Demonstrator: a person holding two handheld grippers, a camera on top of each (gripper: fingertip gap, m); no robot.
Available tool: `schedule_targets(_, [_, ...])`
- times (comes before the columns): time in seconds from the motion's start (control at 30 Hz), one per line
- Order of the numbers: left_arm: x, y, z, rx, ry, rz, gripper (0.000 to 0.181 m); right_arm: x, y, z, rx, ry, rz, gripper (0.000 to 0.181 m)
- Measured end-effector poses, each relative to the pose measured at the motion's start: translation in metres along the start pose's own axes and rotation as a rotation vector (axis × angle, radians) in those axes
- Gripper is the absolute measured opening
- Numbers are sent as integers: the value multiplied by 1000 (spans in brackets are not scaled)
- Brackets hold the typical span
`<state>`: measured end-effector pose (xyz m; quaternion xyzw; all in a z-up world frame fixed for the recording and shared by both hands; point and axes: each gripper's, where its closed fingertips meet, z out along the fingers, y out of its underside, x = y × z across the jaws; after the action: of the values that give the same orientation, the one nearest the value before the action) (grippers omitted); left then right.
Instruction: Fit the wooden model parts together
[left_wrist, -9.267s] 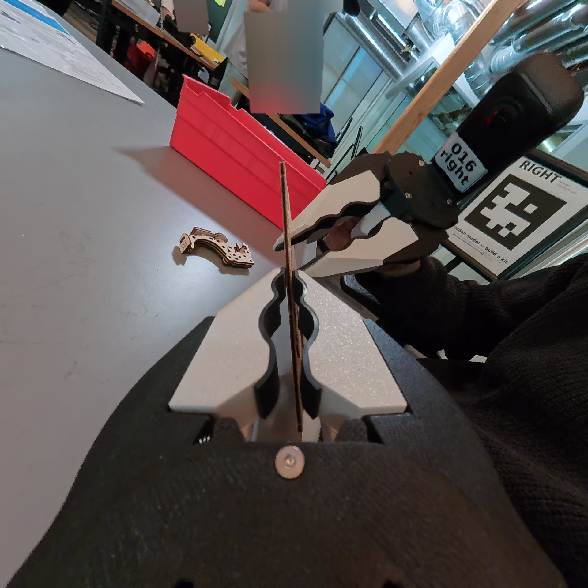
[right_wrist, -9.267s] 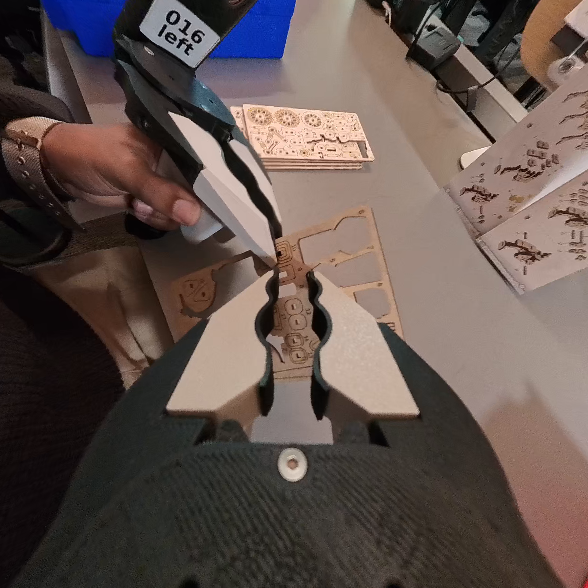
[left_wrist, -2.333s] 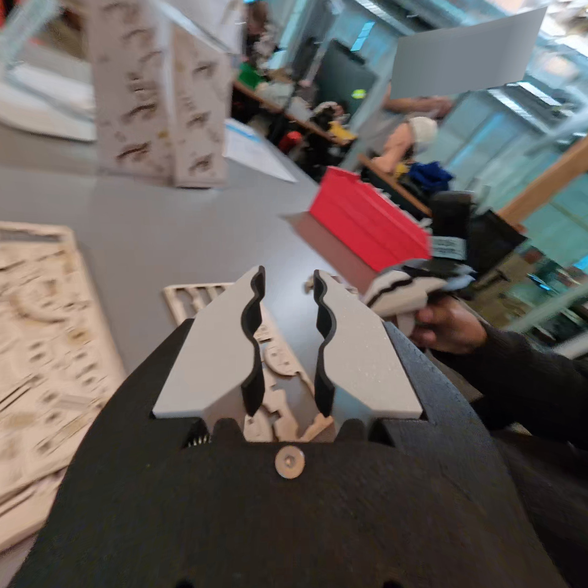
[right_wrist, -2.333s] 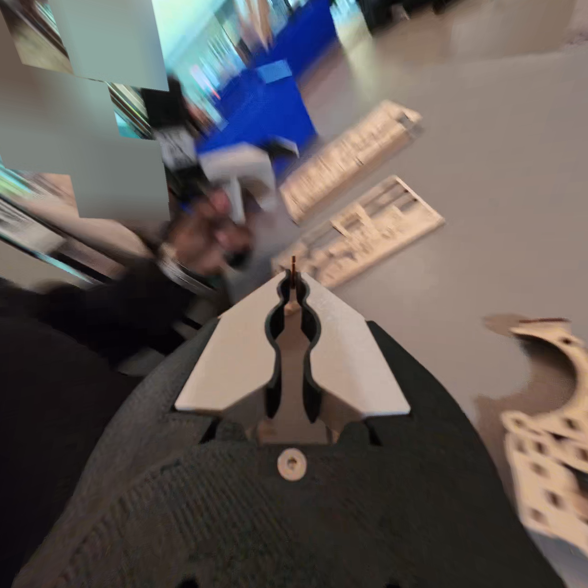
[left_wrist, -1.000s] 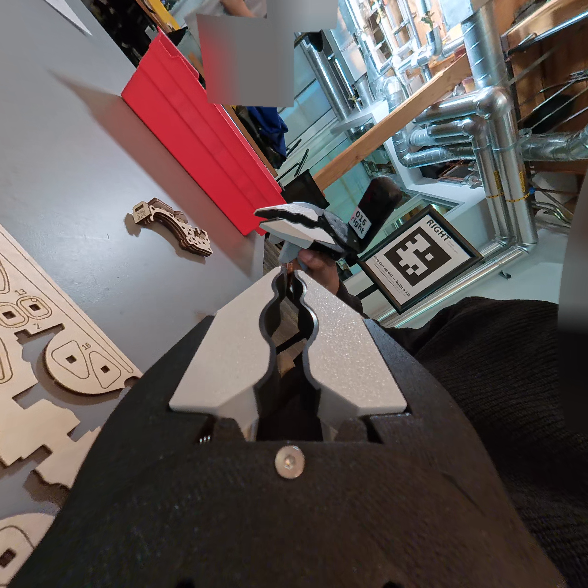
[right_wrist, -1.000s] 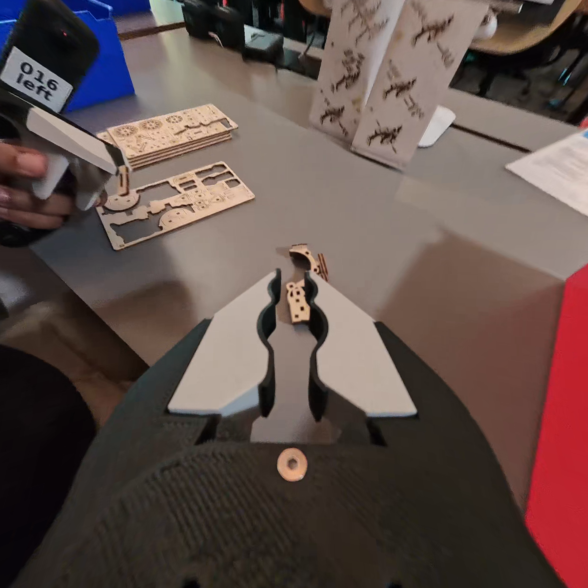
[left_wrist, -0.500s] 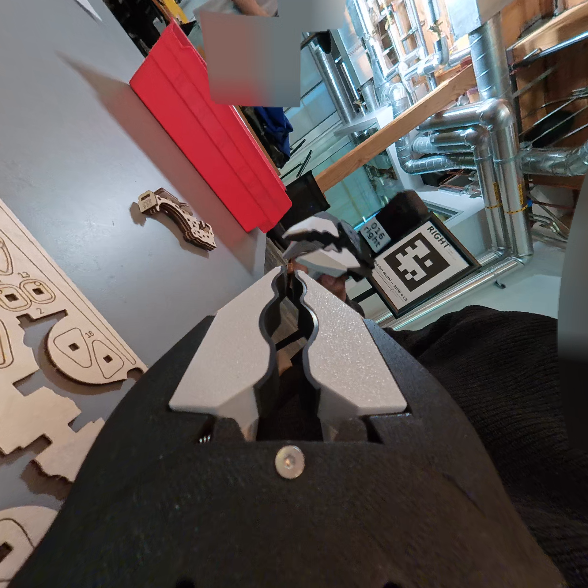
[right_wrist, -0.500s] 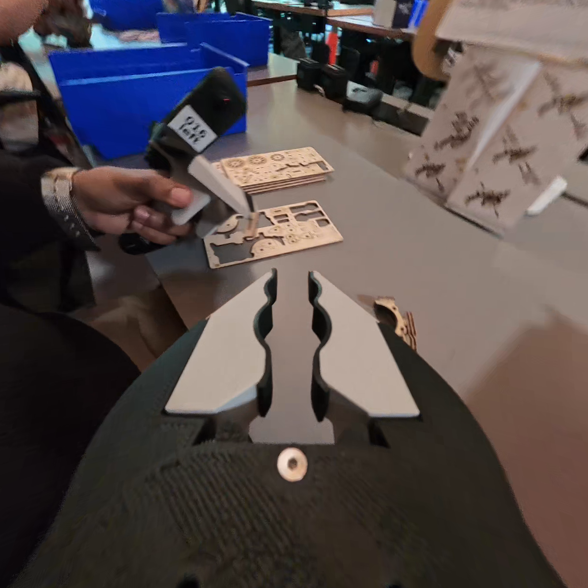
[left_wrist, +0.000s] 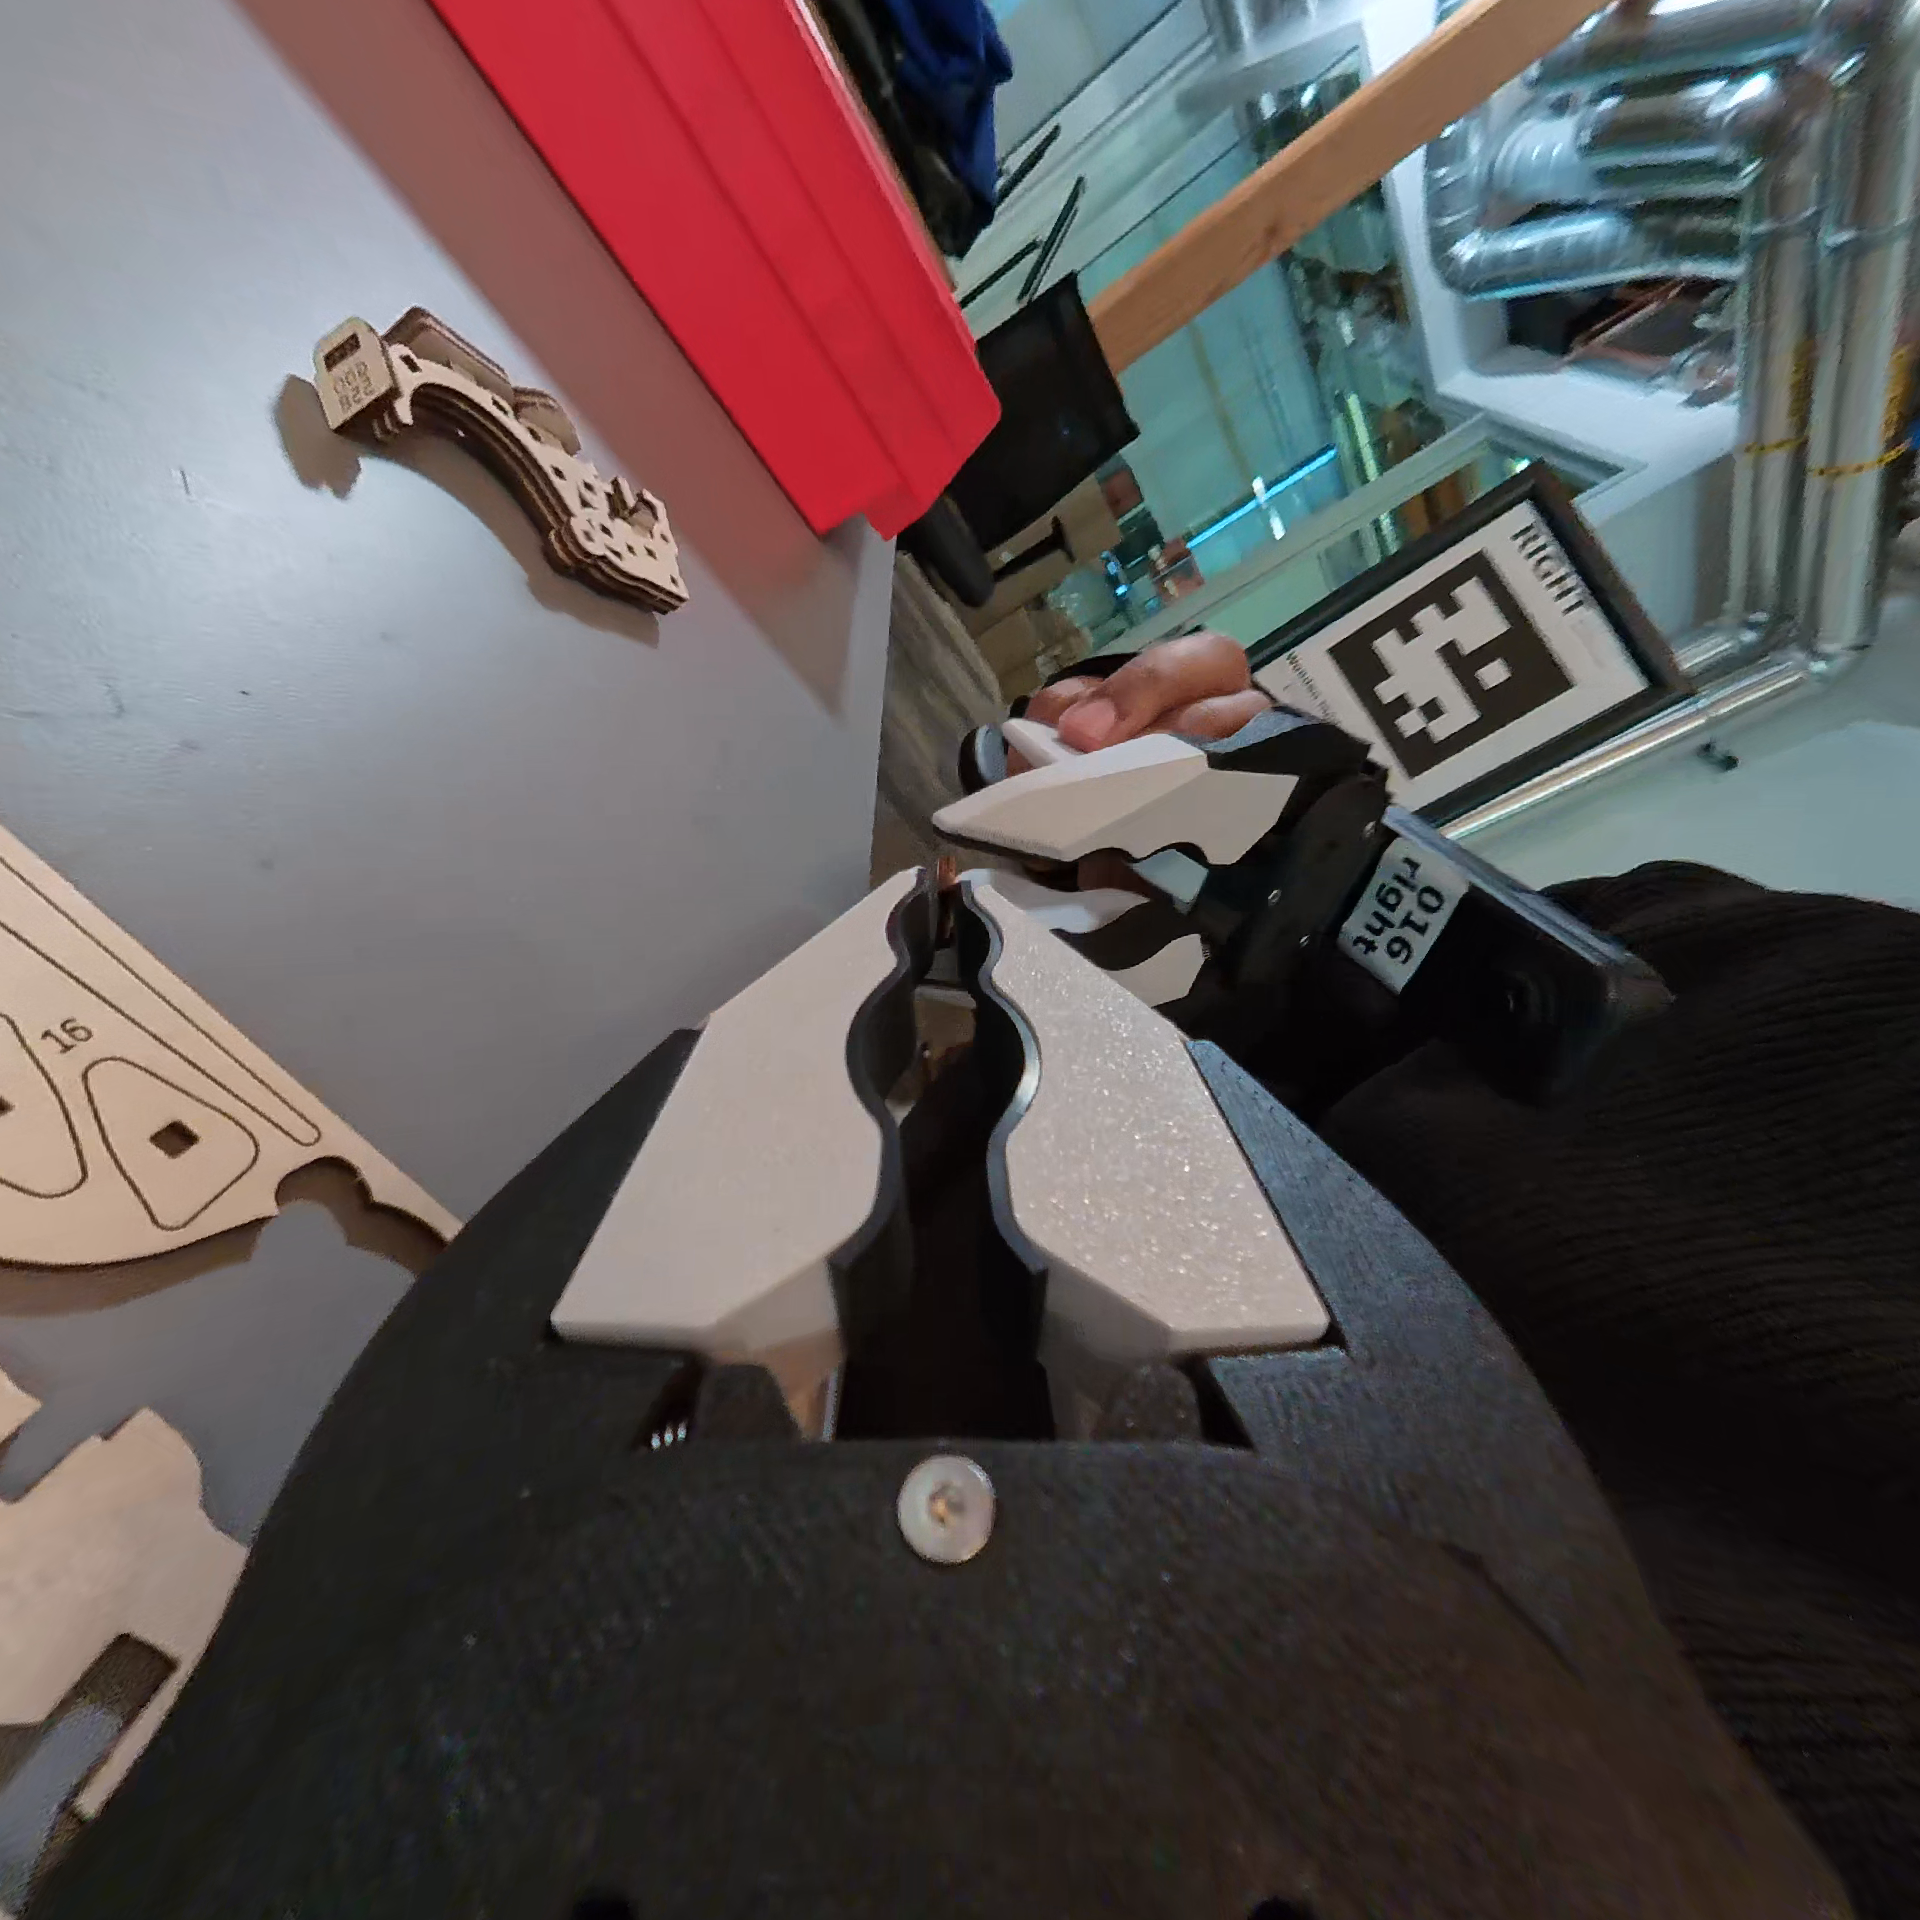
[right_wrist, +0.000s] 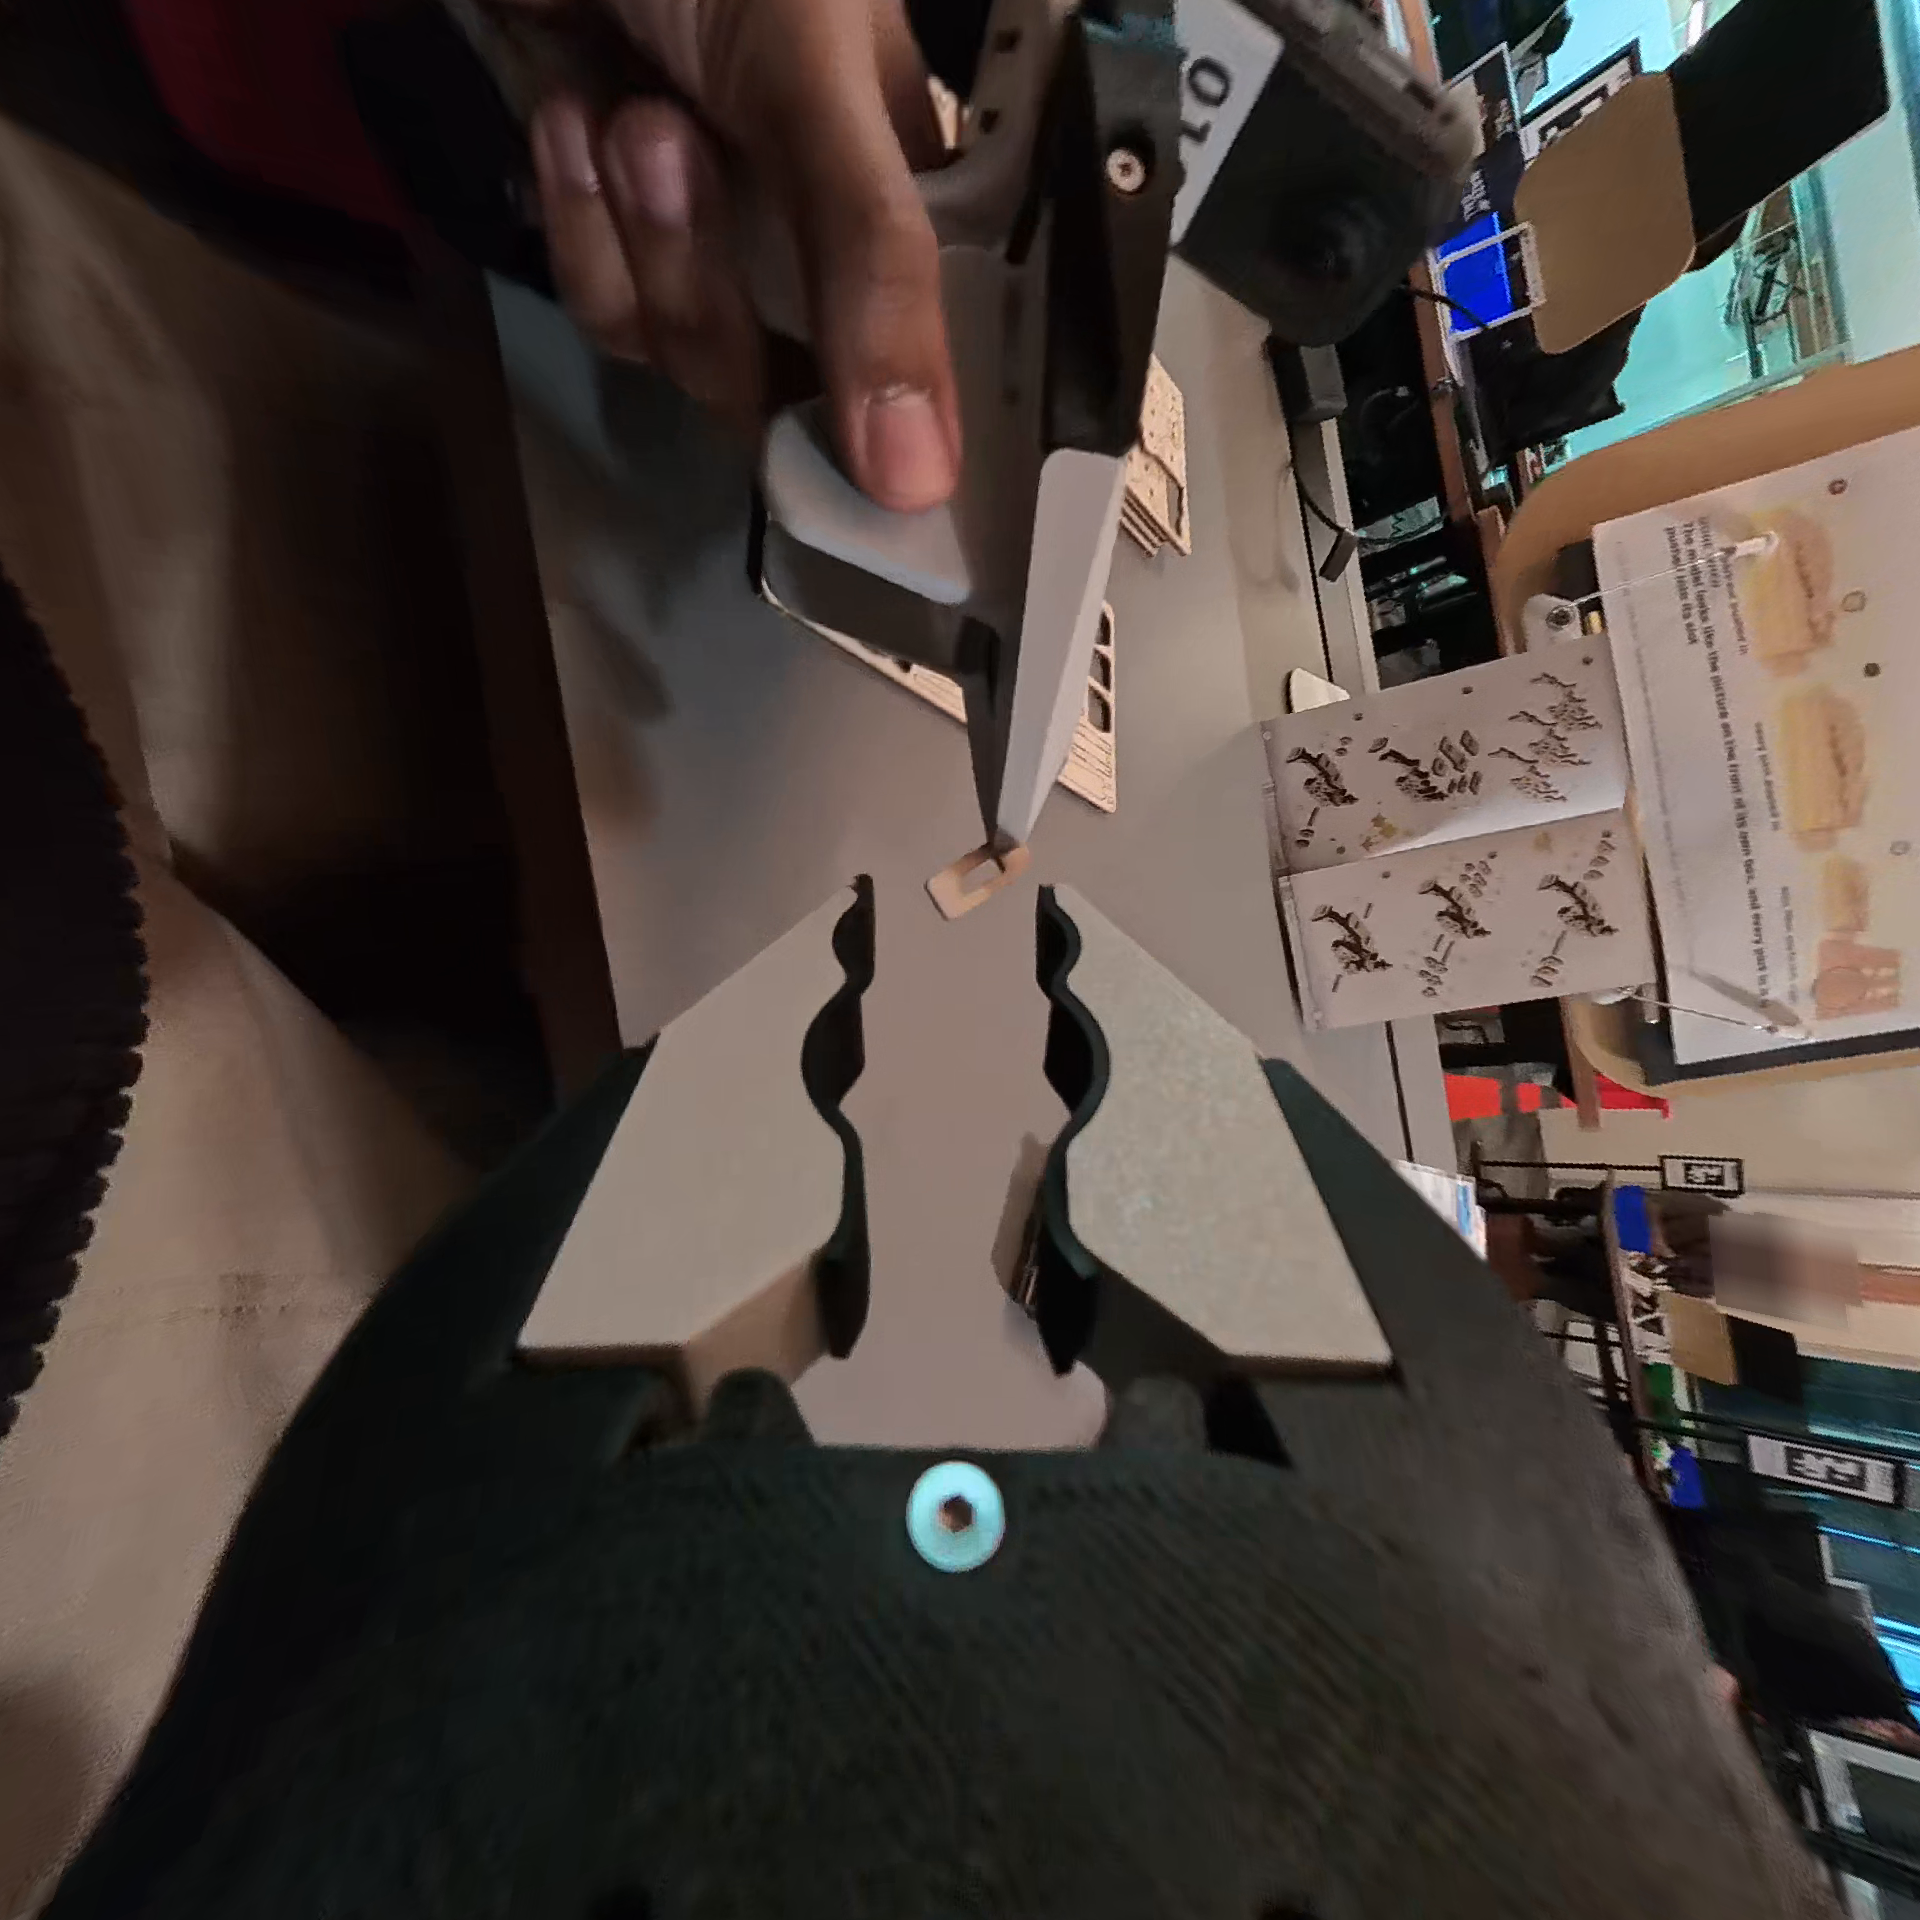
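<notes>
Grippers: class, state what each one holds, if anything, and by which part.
The left gripper pinches a small wooden piece by one end, at its fingertips. The right gripper is open and holds nothing.

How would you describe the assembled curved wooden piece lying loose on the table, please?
Start at the red bin along the grey table's far edge. Just in front lies the curved wooden piece: several stacked layers forming an arch, unlike the flat cut-out sheet nearby.
</notes>
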<state>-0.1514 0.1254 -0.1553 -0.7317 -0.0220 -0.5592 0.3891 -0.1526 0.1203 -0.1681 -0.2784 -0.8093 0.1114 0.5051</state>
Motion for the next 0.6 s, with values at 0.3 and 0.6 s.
schedule_targets(0.3, [-7,10,5,-72,-70,50,1,-8,3,4,-25,-17,-44,20])
schedule_targets(0.6, [15,-15,-5,105,106,-11,6,18,2,-3,47,31,204,20])
